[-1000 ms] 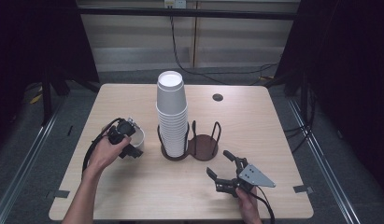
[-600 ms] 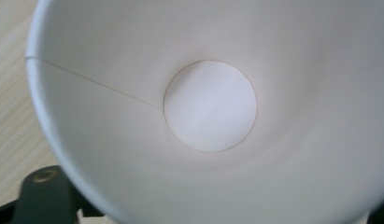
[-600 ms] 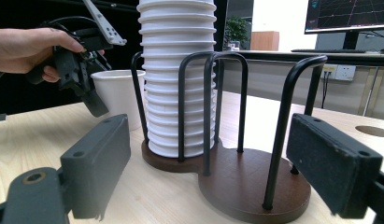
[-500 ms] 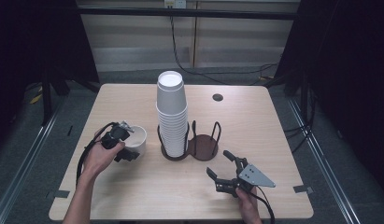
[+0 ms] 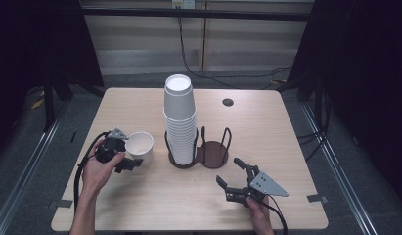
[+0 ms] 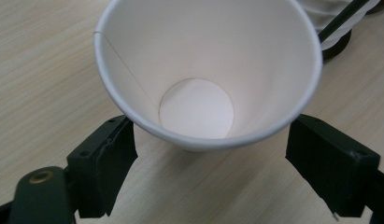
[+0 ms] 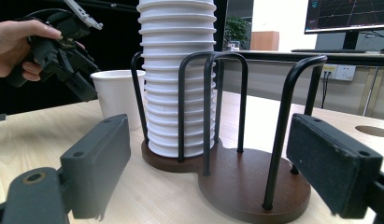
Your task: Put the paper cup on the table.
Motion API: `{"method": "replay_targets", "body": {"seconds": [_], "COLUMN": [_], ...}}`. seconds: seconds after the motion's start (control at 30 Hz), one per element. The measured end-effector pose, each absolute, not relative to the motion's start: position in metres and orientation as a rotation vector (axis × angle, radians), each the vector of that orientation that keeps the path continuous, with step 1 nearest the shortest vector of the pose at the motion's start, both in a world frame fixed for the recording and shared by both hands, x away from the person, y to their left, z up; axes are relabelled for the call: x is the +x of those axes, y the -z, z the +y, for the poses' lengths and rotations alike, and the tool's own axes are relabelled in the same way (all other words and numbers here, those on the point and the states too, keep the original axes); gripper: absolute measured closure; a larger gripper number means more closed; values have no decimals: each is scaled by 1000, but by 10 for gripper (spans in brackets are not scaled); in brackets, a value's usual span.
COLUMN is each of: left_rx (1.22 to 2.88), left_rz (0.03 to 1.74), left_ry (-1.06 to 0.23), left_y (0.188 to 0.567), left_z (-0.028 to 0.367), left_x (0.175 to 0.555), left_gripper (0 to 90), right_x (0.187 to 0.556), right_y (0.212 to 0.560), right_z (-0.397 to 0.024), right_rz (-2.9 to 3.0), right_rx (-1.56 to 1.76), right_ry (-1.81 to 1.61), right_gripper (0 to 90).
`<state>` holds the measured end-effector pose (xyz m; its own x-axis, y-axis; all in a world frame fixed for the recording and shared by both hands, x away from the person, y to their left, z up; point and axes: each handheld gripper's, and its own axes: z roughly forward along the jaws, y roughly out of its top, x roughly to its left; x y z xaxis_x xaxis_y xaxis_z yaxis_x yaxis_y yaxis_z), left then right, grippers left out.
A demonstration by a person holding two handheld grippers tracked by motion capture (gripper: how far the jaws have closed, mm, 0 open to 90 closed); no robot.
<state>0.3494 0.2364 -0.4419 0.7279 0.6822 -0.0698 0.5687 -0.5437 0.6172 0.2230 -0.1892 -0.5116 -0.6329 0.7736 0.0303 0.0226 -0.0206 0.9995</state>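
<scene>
**High view: single cup now stands on the table, left jaws spread around it**

High view shows the single paper cup (image 5: 139,147) upright on the table (image 5: 286,147), just left of the two-ring cup holder (image 5: 198,152). A second ago the left gripper (image 5: 121,155) held it up and tilted; half a second ago it had come down to the wood; now it stands on its base. This suggests one cup has been taken off the stack of paper cups (image 5: 179,120) and set down, and the release is under way.

The left gripper view adds what the high view cannot: the cup (image 6: 206,74) seen from above into its empty inside, with both black jaws wide apart, clear of its wall, gripping nothing.

The right gripper (image 5: 237,182) rests near the front edge, jaws wide open and empty, unmoved. Its own view gives the holder (image 7: 227,154) side-on: the stack (image 7: 176,74) fills the far ring, the near ring is empty, and the lone cup (image 7: 118,95) stands beyond beside the left gripper (image 7: 63,51).
</scene>
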Motion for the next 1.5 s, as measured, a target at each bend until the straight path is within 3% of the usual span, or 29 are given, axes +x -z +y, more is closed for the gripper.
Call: {"method": "replay_targets", "body": {"seconds": [0.93, 1.23, 1.5], "left_rx": [1912, 1707, 1677], "left_rz": [918, 873, 780], "left_ry": [-350, -404, -423], "left_y": [458, 475, 489], "left_z": [241, 224, 198], "left_x": [278, 251, 240], "left_gripper": [160, 158, 156], "right_x": [223, 223, 223], "right_y": [512, 512, 512], "right_z": [-189, -189, -189], "right_rz": [1694, 1693, 1691], "right_rx": [834, 835, 835], "right_ry": [-1711, -1709, -1709], "right_gripper": [130, 130, 129]}}
